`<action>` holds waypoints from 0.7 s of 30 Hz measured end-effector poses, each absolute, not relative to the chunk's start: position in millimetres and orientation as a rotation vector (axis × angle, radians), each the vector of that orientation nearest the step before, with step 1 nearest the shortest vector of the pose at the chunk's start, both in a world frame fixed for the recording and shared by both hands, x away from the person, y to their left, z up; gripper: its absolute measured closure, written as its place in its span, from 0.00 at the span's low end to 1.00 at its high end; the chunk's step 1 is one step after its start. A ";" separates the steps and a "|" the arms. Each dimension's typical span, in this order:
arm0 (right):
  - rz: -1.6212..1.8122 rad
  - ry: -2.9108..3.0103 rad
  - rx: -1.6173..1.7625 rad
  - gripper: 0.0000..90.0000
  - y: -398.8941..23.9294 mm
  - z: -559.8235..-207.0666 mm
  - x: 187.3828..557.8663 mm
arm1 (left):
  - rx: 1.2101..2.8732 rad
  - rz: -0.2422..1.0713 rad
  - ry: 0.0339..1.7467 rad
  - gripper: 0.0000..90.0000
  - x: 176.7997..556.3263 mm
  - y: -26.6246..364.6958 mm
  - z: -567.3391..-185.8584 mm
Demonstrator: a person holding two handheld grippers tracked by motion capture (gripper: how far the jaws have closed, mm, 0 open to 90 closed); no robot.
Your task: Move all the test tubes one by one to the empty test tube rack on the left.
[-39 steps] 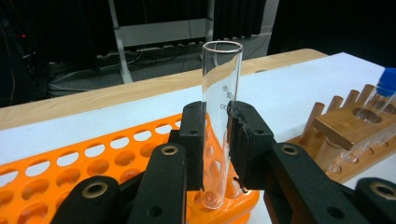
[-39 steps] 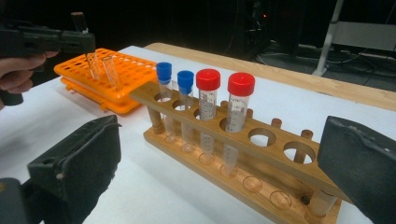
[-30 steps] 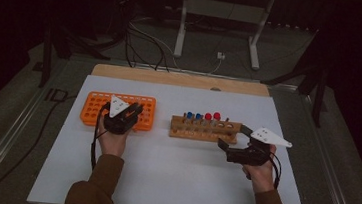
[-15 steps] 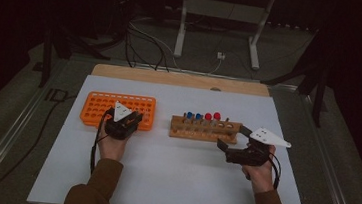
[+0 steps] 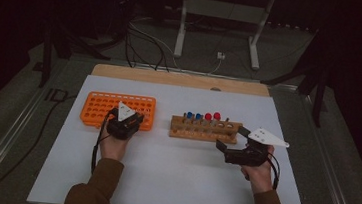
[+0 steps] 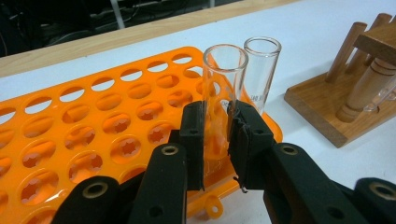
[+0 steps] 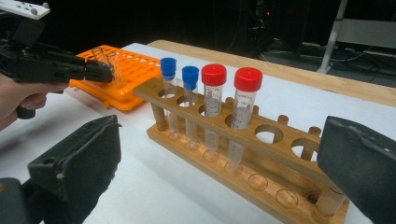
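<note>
Clear glass test tube (image 6: pixel 219 100) with an open mouth is what we hold in our left gripper (image 6: pixel 216 140), whose two black jaws are clamped on the tube's lower half; the tube stands nearly upright over the near right corner of the flat orange plastic rack (image 6: pixel 93 135) full of round holes. Whether its bottom sits in a hole we cannot tell. A second clear open glass tube (image 6: pixel 261 70) stands just beside it at about one o'clock, at the rack's right edge. In the high view our left gripper (image 5: pixel 129 123) sits at the orange rack's (image 5: pixel 99 108) lower right corner, and the light wooden tube stand (image 5: pixel 205 129) lies at three o'clock from it on the white table top (image 5: pixel 171 181). Our right gripper (image 5: pixel 231 143) rests at about four o'clock from the wooden stand, near its right end, with its jaws spread wide and nothing between them. In the right gripper view the wooden stand (image 7: pixel 243 154) carries two blue-capped tubes (image 7: pixel 168 70) and two red-capped tubes (image 7: pixel 247 81) in a row, with free holes toward its right end.
</note>
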State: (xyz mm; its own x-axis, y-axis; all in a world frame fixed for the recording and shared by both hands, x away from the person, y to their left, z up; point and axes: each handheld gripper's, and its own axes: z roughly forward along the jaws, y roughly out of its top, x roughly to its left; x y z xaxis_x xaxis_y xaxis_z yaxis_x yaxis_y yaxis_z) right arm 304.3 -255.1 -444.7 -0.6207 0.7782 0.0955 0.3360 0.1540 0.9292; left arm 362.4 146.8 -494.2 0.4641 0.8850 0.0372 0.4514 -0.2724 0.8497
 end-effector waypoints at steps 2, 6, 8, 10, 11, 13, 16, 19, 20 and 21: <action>1.463 2.031 1.059 0.00 -254.8 -445.0 304.4 | 1.910 0.663 1.126 0.85 363.4 145.9 -495.2; 1.463 2.033 1.058 0.00 -254.3 -445.5 304.5 | 1.904 0.647 1.140 0.85 364.4 146.9 -496.8; 1.465 2.033 1.060 0.00 -254.2 -445.7 304.5 | 1.903 0.641 1.143 0.85 364.3 147.6 -496.7; 1.465 2.033 1.060 0.00 -254.2 -445.7 304.6 | 1.901 0.638 1.147 0.85 364.3 147.9 -496.5; 1.465 2.033 1.061 0.00 -254.2 -445.7 304.6 | 1.896 0.635 1.152 0.85 364.4 147.9 -496.5; 1.466 2.033 1.060 0.00 -254.2 -445.7 304.5 | 1.886 0.619 1.155 0.83 364.5 148.4 -496.7; 1.467 2.033 1.059 0.00 -254.5 -445.5 304.4 | 1.874 0.608 1.167 0.78 364.3 149.3 -496.5; 1.467 2.031 1.064 0.00 -254.9 -445.6 304.5 | 1.857 0.590 1.173 0.72 363.2 153.3 -495.9; 1.467 2.030 1.062 0.00 -255.1 -445.5 304.6 | 1.853 0.586 1.175 0.71 362.8 154.1 -495.7; 1.468 2.030 1.064 0.00 -255.1 -445.5 304.5 | 1.846 0.574 1.176 0.68 362.4 155.2 -495.3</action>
